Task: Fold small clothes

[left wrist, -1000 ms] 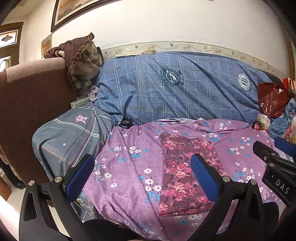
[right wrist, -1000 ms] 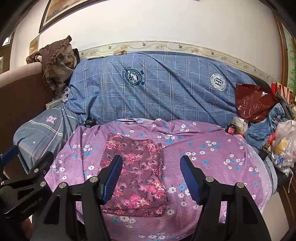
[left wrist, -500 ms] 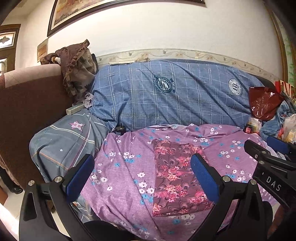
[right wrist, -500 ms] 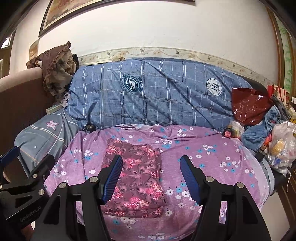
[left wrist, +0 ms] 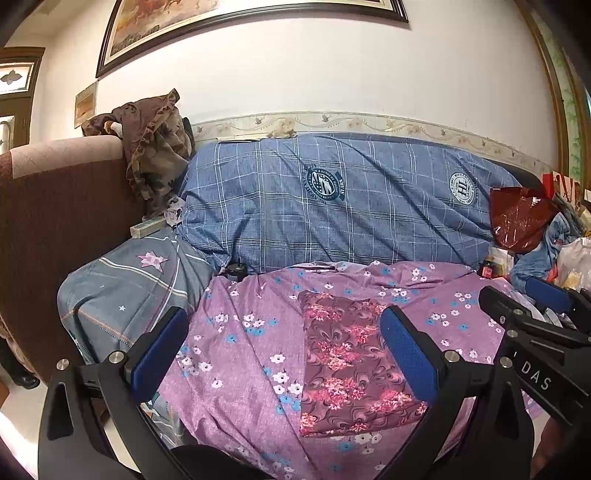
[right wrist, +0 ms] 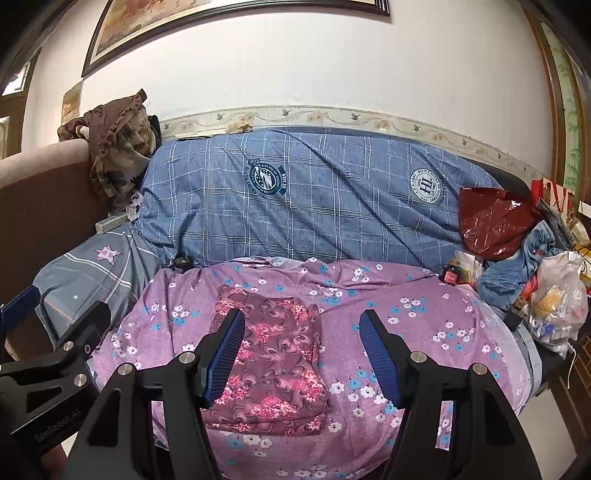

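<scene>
The maroon floral garment [right wrist: 269,360] lies folded into a neat rectangle on the purple flowered sheet [right wrist: 406,317] (no loose edges show). Left tongs [left wrist: 284,354] and right tongs [right wrist: 301,356] hover wide open, empty; folding looks finished.

**Lived-in home, sofa/living room**

Sofa with brown armrest [left wrist: 55,206], backrest under a blue plaid sheet [left wrist: 332,206], seat under a purple floral sheet [left wrist: 251,339]. Star-print pillow [left wrist: 122,284] on the left. Framed painting [left wrist: 221,22] on a white wall, decorative border strip [right wrist: 369,120]. Plastic bags [right wrist: 557,306] and crumpled clothes [right wrist: 517,258] piled at right.
</scene>
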Demonstrator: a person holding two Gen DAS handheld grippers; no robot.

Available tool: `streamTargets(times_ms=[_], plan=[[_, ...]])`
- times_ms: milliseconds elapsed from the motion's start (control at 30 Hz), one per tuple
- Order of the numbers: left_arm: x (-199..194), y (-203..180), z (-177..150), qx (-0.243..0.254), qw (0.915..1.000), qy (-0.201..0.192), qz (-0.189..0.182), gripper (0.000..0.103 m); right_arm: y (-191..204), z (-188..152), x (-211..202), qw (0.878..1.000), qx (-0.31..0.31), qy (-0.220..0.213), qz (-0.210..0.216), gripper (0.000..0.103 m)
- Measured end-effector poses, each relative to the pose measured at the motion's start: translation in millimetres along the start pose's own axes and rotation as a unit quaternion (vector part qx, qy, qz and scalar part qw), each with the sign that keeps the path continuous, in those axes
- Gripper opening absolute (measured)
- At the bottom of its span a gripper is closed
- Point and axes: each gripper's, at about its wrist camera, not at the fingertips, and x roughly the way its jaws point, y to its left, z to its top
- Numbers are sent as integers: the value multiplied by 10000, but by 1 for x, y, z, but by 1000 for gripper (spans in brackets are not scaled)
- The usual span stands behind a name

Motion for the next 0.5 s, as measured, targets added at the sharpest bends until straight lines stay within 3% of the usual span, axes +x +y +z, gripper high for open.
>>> streamTargets(times_ms=[500], plan=[[21,0,2,-41,9997,131,-192,103,6,-1,20,9998,-28,140,-102,67]])
